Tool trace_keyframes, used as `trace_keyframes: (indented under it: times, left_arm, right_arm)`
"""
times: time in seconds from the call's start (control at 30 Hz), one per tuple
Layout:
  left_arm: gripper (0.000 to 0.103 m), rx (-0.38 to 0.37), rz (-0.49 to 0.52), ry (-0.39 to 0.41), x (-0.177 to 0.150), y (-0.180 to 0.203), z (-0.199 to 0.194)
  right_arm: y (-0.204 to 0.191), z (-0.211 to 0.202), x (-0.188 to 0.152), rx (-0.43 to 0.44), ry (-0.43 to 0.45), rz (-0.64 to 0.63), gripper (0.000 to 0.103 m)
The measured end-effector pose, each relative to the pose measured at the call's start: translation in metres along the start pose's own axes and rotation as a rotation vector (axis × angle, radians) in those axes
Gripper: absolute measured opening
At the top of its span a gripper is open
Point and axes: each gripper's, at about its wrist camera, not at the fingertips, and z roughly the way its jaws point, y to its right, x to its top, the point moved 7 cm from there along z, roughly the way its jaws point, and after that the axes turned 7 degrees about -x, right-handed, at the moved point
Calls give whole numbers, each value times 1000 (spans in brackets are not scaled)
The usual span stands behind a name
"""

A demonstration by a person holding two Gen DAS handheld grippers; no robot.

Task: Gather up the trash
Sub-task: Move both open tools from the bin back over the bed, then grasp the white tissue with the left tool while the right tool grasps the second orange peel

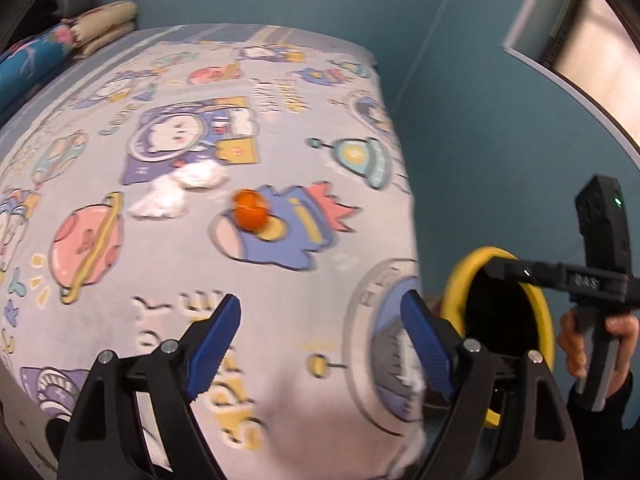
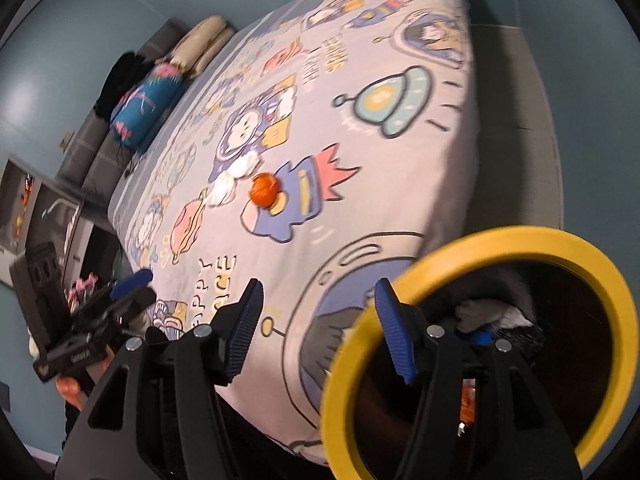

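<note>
Lying on the bed (image 1: 280, 60), out on its cartoon space-print sheet, are the pieces of trash: a small round orange peel or fruit-like ball (image 1: 250, 210), glossy and slightly creased, resting on the drawing of a blue rocket figure, and just beside it, on the side toward the pillows, two crumpled white tissue wads (image 1: 180, 188) that touch one another. Motion blur softens all three, so finer surface detail cannot be told. Beside the near corner of the bed stands a round bin with a thick yellow plastic rim (image 2: 472, 240) and a dark inside; in the right wrist view some white crumpled material, a bit of blue and an orange wrapper-like scrap show within it. The left gripper (image 1: 320, 336) hangs over the near part of the sheet with its blue ribbed jaws spread wide and nothing between them. The right gripper (image 2: 320, 328) has its jaws parted too, empty, one jaw over the sheet and the other in front of the yellow rim. Each gripper shows in the other's view, gripped by a hand (image 1: 588, 344) at its grey handle. Well apart from the trash, at the head of the bed, lie a folded cream blanket (image 1: 104, 24) and a blue patterned pillow (image 1: 28, 68). Teal walls surround the bed. Nothing lies on the sheet between the jaws and the trash.
</note>
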Motion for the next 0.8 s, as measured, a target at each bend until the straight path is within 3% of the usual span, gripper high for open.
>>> trace_keyframes:
  times: [0.33, 0.8]
  left_arm:
    - [79, 99, -126, 0, 31, -112, 11]
    - [79, 173, -183, -75, 64, -204, 78]
  right_arm:
    - [-64, 74, 26, 44, -111, -114, 56]
    - [-113, 168, 82, -66, -225, -220, 56]
